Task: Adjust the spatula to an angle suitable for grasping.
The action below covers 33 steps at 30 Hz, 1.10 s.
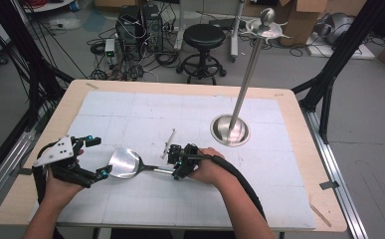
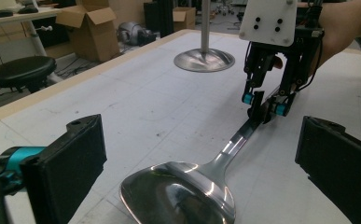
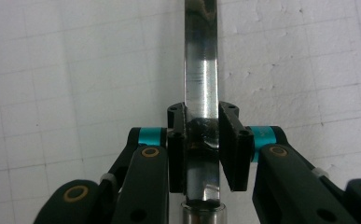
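Right gripper [image 3: 201, 149] clamped on ladle [image 1: 126, 163] handle, bowl on desk [image 1: 289, 199]. Left gripper [image 1: 93, 157] wide, beside bowl. Step: carrying ladle. Next likely: lift, hang on stand [image 1: 248, 74].

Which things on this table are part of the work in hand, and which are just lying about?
In the work:
- metal spatula, its handle clamped in the right claw
- left claw, open beside the spatula's blade
- possibly the hook stand, as its hanger

Lying about:
- small thin tool on the white mat
- black stool on the floor
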Motion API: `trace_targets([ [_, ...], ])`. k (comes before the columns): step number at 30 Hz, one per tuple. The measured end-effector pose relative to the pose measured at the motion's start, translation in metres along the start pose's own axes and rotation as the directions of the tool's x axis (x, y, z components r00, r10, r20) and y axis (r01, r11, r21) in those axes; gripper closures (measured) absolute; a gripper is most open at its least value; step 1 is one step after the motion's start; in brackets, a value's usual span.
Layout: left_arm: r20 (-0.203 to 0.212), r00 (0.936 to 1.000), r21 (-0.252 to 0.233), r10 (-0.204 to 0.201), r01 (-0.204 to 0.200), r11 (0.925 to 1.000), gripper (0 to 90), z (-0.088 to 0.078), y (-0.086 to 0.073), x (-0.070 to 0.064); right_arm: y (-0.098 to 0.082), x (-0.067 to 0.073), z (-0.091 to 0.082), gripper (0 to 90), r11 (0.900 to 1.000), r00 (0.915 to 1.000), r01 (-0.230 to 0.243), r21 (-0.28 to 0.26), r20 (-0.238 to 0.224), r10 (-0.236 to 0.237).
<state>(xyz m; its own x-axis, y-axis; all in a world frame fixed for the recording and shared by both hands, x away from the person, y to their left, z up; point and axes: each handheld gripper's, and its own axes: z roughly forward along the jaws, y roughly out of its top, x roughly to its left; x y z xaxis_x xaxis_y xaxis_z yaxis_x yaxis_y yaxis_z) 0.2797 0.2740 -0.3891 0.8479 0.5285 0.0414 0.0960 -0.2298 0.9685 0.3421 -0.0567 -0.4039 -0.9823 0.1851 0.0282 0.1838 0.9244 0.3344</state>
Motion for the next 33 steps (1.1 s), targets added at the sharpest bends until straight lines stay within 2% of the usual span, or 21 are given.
trace_targets([
  [5, 0.002, 1.0000, -0.001, -0.002, 0.002, 1.0000, 2.2, 0.000, 0.000, 0.000, 0.000, 0.000, 0.000, 74.6, 1.000, 0.9999, -0.008, 0.003, -0.007, 0.008],
  [8, 0.003, 1.0000, 0.000, 0.000, 0.000, 1.0000, 2.2, 0.000, 0.000, -0.001, -0.001, 0.000, 0.000, 66.3, 1.000, 0.9997, -0.005, 0.011, -0.024, 0.006],
  [9, 0.003, 1.0000, 0.000, 0.000, 0.000, 1.0000, 2.2, 0.000, 0.000, -0.001, -0.001, 0.000, 0.000, 66.3, 1.000, 0.9997, -0.005, 0.011, -0.024, 0.006],
  [10, 0.004, 1.0000, -0.002, -0.001, 0.001, 1.0000, 2.2, 0.000, 0.000, -0.001, -0.003, 0.000, -0.005, 60.5, 1.000, 0.9995, -0.026, -0.004, -0.019, 0.025],
  [11, 0.004, 1.0000, -0.002, -0.001, 0.001, 1.0000, 2.2, 0.000, 0.000, -0.001, -0.003, 0.000, -0.005, 60.5, 1.000, 0.9995, -0.026, -0.004, -0.019, 0.025],
  [13, 0.004, 1.0000, -0.003, -0.002, 0.002, 1.0000, 2.2, 0.000, 0.000, -0.001, -0.007, -0.003, -0.016, 53.1, 0.998, 0.9992, -0.039, -0.046, -0.011, 0.039],
  [16, 0.004, 1.0000, -0.004, -0.002, 0.002, 1.0000, 2.2, 0.000, 0.000, 0.000, -0.014, -0.001, -0.029, 48.2, 0.994, 0.9986, -0.054, -0.099, -0.001, 0.054],
  [20, 0.003, 1.0000, -0.006, -0.001, 0.001, 1.0000, 2.2, -0.001, 0.000, 0.000, -0.023, 0.001, -0.042, 43.6, 0.989, 0.9979, -0.062, -0.132, 0.012, 0.064],
  [21, 0.004, 1.0000, -0.006, 0.000, 0.000, 1.0000, 2.2, -0.001, 0.000, 0.000, -0.027, 0.001, -0.046, 43.0, 0.987, 0.9978, -0.061, -0.151, 0.019, 0.064],
  [22, 0.005, 1.0000, -0.006, 0.000, 0.000, 1.0000, 2.2, -0.001, 0.000, 0.000, -0.035, 0.002, -0.054, 40.2, 0.980, 0.9964, -0.075, -0.186, 0.025, 0.081],
  [24, 0.005, 1.0000, -0.008, -0.001, 0.001, 1.0000, 2.2, -0.001, 0.000, 0.000, -0.043, 0.003, -0.062, 39.0, 0.971, 0.9954, -0.087, -0.223, 0.020, 0.093],
  [25, 0.005, 1.0000, -0.008, -0.001, 0.001, 1.0000, 2.2, -0.001, 0.000, 0.000, -0.043, 0.003, -0.062, 39.0, 0.971, 0.9954, -0.087, -0.223, 0.020, 0.093],
  [26, 0.004, 1.0000, -0.009, -0.003, 0.003, 1.0000, 2.2, -0.001, 0.000, 0.000, -0.052, 0.006, -0.069, 36.1, 0.961, 0.9947, -0.093, -0.259, 0.017, 0.101],
  [27, 0.007, 1.0000, -0.007, 0.000, 0.000, 1.0000, 2.2, -0.001, 0.000, 0.000, -0.052, 0.006, -0.069, 36.1, 0.961, 0.9947, -0.093, -0.259, 0.017, 0.101],
  [28, 0.011, 0.9999, -0.008, -0.001, 0.001, 1.0000, 2.2, -0.001, 0.000, 0.000, -0.063, 0.009, -0.076, 35.8, 0.951, 0.9938, -0.097, -0.294, 0.024, 0.109],
  [30, 0.012, 0.9999, -0.008, 0.001, -0.001, 1.0000, 2.2, -0.001, 0.000, 0.000, -0.075, 0.011, -0.082, 35.1, 0.937, 0.9923, -0.104, -0.333, 0.028, 0.120],
  [31, 0.014, 0.9999, -0.009, 0.002, -0.001, 1.0000, 2.2, -0.001, 0.001, 0.000, -0.075, 0.011, -0.082, 35.1, 0.937, 0.9923, -0.104, -0.333, 0.028, 0.120],
  [32, 0.013, 0.9999, -0.010, 0.001, -0.001, 0.9999, 2.2, -0.001, 0.001, 0.000, -0.088, 0.012, -0.088, 33.0, 0.919, 0.9897, -0.121, -0.376, 0.025, 0.141],
  [33, 0.014, 0.9999, -0.010, 0.001, -0.001, 0.9999, 2.2, -0.001, 0.001, 0.000, -0.088, 0.012, -0.088, 33.0, 0.919, 0.9897, -0.121, -0.376, 0.025, 0.141],
])
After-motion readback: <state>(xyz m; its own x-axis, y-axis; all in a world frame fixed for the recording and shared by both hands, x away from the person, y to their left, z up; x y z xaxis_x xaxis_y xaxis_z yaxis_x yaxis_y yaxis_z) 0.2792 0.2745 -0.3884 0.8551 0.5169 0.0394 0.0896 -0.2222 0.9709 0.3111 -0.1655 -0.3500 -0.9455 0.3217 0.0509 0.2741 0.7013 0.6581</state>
